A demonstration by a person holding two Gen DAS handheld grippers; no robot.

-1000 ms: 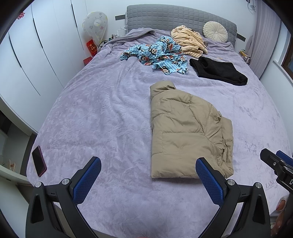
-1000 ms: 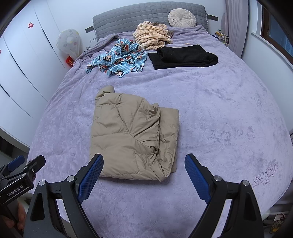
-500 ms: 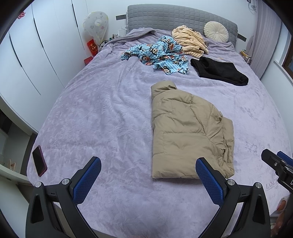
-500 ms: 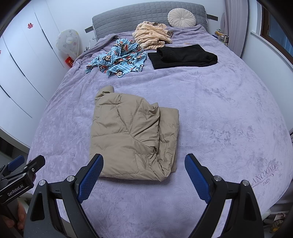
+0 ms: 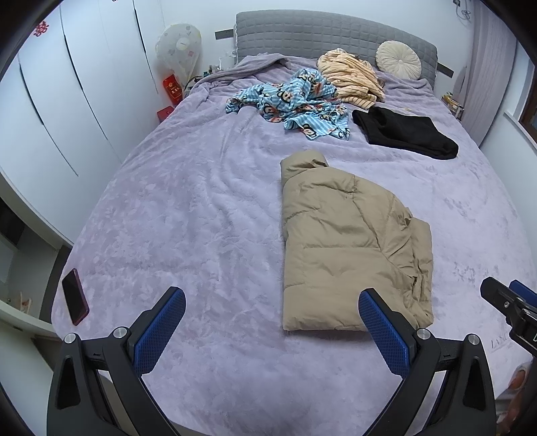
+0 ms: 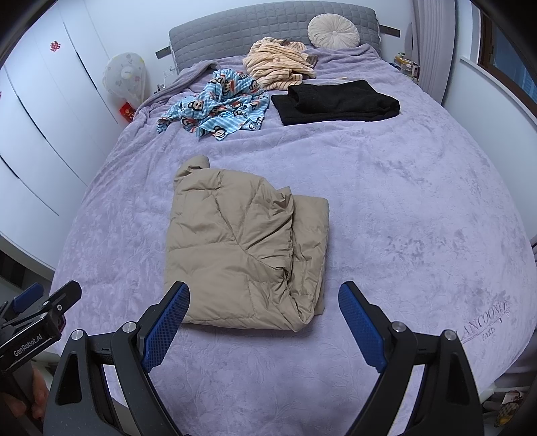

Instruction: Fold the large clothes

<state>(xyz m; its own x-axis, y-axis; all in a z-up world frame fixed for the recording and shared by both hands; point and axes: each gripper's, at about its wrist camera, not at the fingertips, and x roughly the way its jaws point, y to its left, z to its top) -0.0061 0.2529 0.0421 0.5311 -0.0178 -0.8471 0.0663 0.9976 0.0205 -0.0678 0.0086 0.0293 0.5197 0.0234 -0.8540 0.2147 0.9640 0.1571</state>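
lying unmoved, folded tan jacket (image 5: 349, 241); both grippers unchanged.

Wrist views, bed's foot (image 5: 235, 385) — facing headboard (image 6: 268, 30)

Bedspread (image 6: 386, 201), near corner: embroidered "LANCOONE PARIS". Left hand-held gripper (image 6: 40, 322) body: white lettering "GenRobot.AI". Red signs on wardrobe (image 6: 33, 134): unreadable.

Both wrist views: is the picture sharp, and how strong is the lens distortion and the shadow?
Left wrist view: sharp, no motion blur; the wardrobe doors bow strongly and dark corners frame the image. Right wrist view: equally sharp; the purple bedspread bulges like a dome; light is soft, with only a faint shadow under the beige jacket.
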